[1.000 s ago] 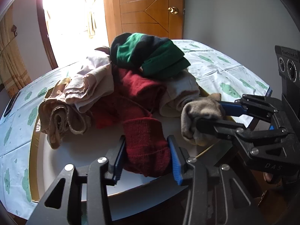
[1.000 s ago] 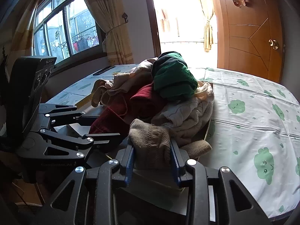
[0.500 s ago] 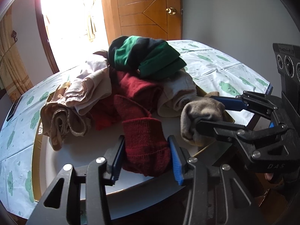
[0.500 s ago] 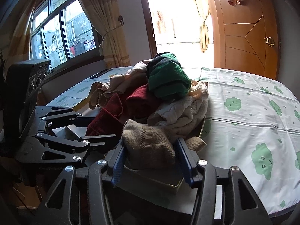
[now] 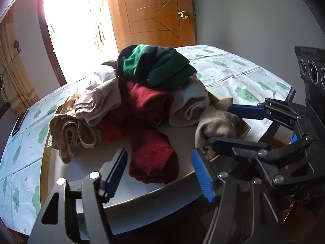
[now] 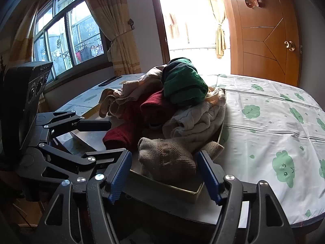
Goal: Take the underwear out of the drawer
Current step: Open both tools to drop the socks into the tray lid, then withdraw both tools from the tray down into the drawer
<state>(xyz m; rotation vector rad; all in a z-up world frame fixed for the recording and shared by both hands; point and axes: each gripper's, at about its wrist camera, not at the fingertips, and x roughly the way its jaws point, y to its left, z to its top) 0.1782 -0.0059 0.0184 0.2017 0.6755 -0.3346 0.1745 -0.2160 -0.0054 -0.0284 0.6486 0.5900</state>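
A home — wooden door [image 6: 268, 40], tied curtains [image 6: 117, 30], patterned tablecloth [image 6: 274, 109] — laundry hanging outside the window [image 6: 67, 38].

The doorway [image 6: 195, 26] was blown out to white, so nothing beyond it could be read. The green garment [image 5: 160, 67] hid the tops of the clothes beneath it. The brown knit piece [image 6: 166, 158] concealed the drawer's [image 6: 195, 193] floor. Both gripper bodies were cut off by the lower edges.
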